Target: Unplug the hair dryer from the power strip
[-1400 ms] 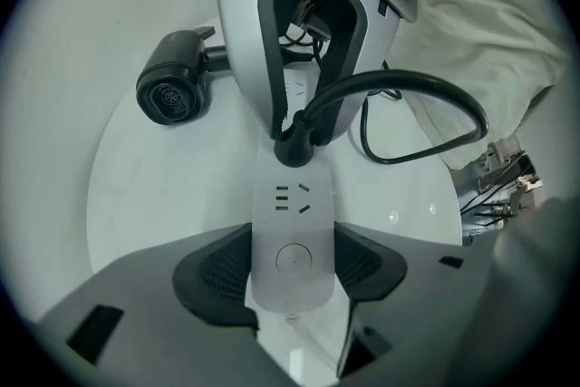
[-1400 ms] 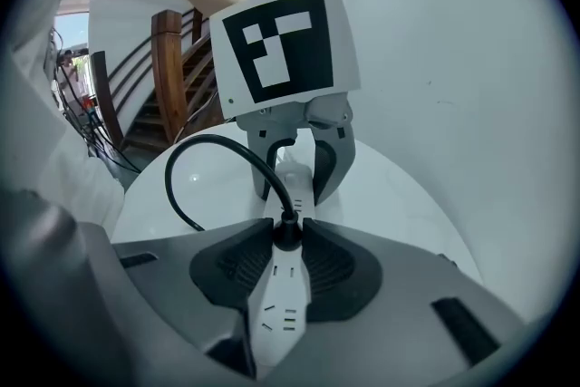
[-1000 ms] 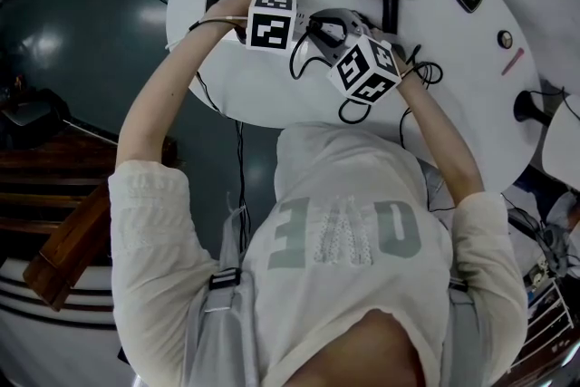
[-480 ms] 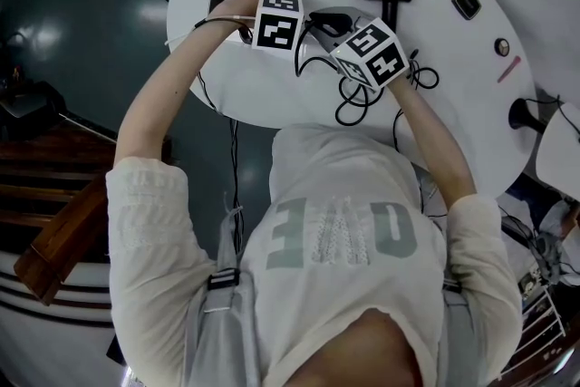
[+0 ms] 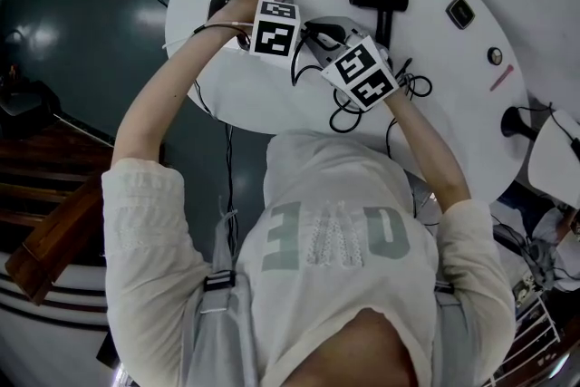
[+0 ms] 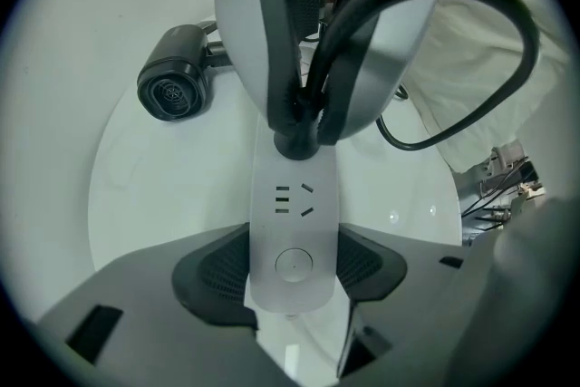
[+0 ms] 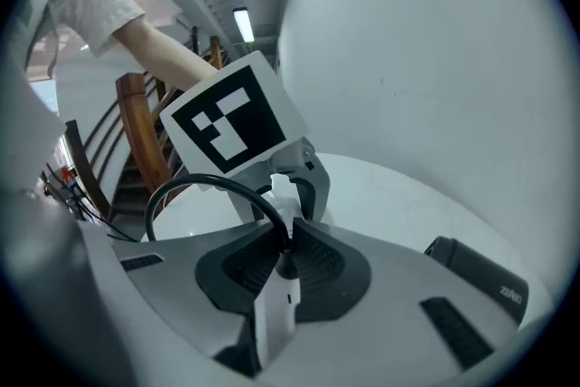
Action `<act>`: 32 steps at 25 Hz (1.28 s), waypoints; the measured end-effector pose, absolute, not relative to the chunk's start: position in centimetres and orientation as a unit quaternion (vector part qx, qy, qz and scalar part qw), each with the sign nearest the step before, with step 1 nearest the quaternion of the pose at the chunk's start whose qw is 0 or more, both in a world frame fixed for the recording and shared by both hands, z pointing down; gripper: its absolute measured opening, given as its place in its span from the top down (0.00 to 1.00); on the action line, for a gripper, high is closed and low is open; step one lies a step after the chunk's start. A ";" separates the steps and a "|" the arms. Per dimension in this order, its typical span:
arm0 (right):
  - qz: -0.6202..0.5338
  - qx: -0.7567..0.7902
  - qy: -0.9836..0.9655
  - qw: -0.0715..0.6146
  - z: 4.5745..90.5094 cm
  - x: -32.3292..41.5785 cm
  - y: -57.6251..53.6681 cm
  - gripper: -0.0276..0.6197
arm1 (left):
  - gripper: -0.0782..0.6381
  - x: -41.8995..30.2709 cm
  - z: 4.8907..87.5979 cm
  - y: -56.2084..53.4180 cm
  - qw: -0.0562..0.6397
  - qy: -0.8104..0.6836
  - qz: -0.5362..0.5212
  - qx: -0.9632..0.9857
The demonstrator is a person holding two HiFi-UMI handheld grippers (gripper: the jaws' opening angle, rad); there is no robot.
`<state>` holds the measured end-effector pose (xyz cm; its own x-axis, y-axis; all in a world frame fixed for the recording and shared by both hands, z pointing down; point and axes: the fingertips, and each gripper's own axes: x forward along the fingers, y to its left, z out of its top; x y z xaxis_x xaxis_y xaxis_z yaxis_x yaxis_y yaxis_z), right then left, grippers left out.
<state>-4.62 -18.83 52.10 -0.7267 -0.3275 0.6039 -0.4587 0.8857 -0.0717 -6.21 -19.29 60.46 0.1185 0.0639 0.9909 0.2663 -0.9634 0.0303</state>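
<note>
On the white surface point(image 5: 237, 93), our left tongs point(image 6: 292, 269) clamp the power strip point(image 6: 290, 195) while our right tongs point(image 7: 284, 249) are closing on the black plug point(image 6: 297, 140).

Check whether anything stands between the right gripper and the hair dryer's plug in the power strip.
Nothing visible does. The right gripper is closing its jaws directly on the plug, seated in the power strip. Only the plug's own cord arcs away above. The left gripper clamps the strip.

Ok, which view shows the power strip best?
Left gripper view: the strip lies face-on, sockets, button and plug visible. Right gripper view shows it edge-on; head view hardly shows it.
</note>
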 end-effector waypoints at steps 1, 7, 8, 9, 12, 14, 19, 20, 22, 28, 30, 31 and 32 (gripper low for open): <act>0.088 0.210 -0.924 0.308 51.9 -4.7 -18.7 0.88 | 0.52 -6.2 60.5 -19.3 0.077 -0.111 -0.655 -0.744; 0.126 0.222 -0.922 0.292 51.9 -4.3 -18.7 0.88 | 0.52 -6.1 60.6 -19.3 0.073 -0.108 -0.656 -0.743; 0.147 0.230 -0.924 0.267 51.0 -4.0 -19.1 0.88 | 0.52 -6.1 60.6 -19.3 0.071 -0.107 -0.654 -0.745; 0.148 0.237 -0.930 0.238 49.0 -3.8 -19.4 0.88 | 0.52 -6.1 60.5 -19.3 0.069 -0.105 -0.652 -0.748; 0.069 0.244 -0.947 0.196 41.8 -3.4 -20.5 0.88 | 0.52 -6.5 60.3 -19.4 0.066 -0.104 -0.640 -0.758; 0.036 0.242 -0.947 0.207 40.3 -2.7 -20.7 0.88 | 0.52 -6.7 60.2 -19.2 0.066 -0.105 -0.638 -0.760; 0.027 0.252 -0.943 0.217 40.2 -0.7 -20.1 0.88 | 0.52 -6.5 60.3 -19.3 0.068 -0.105 -0.644 -0.755; 0.023 0.251 -0.942 0.220 40.3 -0.6 -19.8 0.88 | 0.52 -6.5 60.3 -19.3 0.068 -0.105 -0.645 -0.754; 0.017 0.246 -0.942 0.226 40.6 -0.7 -19.2 0.88 | 0.52 -6.5 60.4 -19.2 0.068 -0.104 -0.646 -0.753; 0.011 0.227 -0.932 0.282 43.4 -1.1 -18.2 0.88 | 0.52 -6.4 60.4 -19.3 0.069 -0.105 -0.649 -0.751; -0.005 0.215 -0.925 0.314 44.8 -1.5 -17.9 0.88 | 0.52 -6.4 60.4 -19.3 0.069 -0.105 -0.649 -0.751; -0.012 0.207 -0.923 0.325 45.4 -1.7 -17.6 0.88 | 0.52 -6.4 60.5 -19.3 0.069 -0.106 -0.649 -0.750; -0.015 0.198 -0.921 0.335 46.0 -1.9 -17.2 0.88 | 0.52 -6.4 60.5 -19.3 0.069 -0.106 -0.649 -0.750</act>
<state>-1.95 -17.20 45.97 -0.6974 -0.3752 0.6106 -0.3557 0.9209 0.1596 -6.38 -19.28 60.46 0.1359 0.0689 0.9883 0.2483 -0.9681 0.0334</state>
